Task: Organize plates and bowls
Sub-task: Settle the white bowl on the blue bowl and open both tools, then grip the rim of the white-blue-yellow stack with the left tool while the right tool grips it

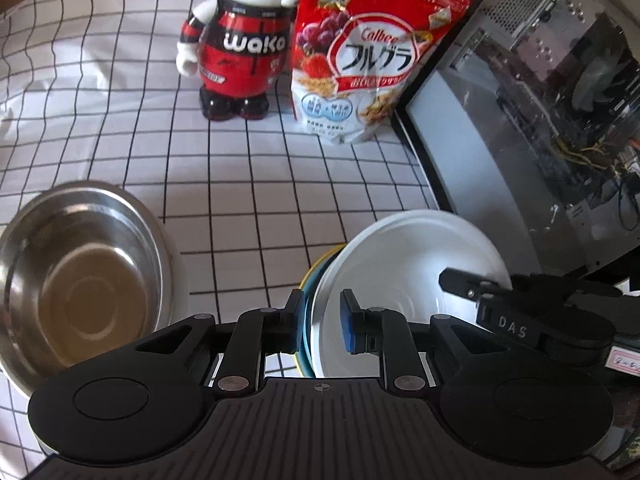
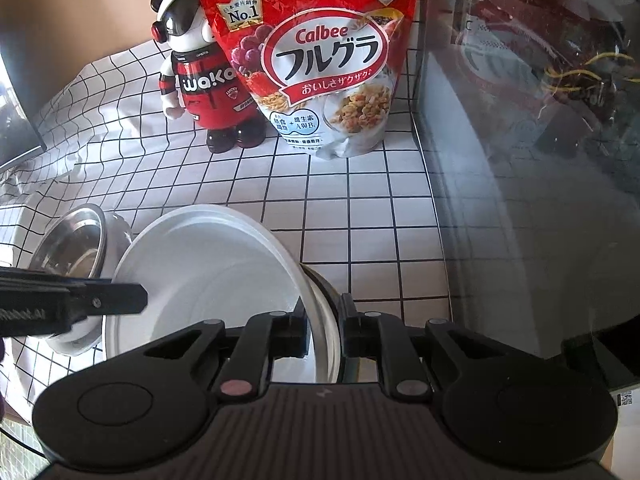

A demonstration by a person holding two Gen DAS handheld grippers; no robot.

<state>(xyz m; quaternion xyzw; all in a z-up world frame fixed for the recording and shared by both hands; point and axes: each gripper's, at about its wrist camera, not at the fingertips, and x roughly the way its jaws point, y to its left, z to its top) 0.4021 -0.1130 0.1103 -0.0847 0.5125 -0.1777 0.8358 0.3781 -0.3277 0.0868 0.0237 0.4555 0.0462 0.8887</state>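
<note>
Your left claw [image 1: 320, 322] straddles the near-left rim of the white bowl [image 1: 400, 256], its jaws narrow with a gap showing on the inner side, so the rim sits between the pads but you cannot tell that both press it. Your right claw [image 2: 324, 330] is clamped on the same bowl's [image 2: 208, 264] opposite rim, pads tight on either side. That bowl tilts over a blue-rimmed dish [image 1: 310, 280] just beneath it. A steel bowl [image 1: 76, 276] rests on the counter [image 1: 248, 200] just to the left, apart from both claws. Behind stand a toy figure [image 1: 236, 52] and a cereal bag [image 1: 360, 64].
</note>
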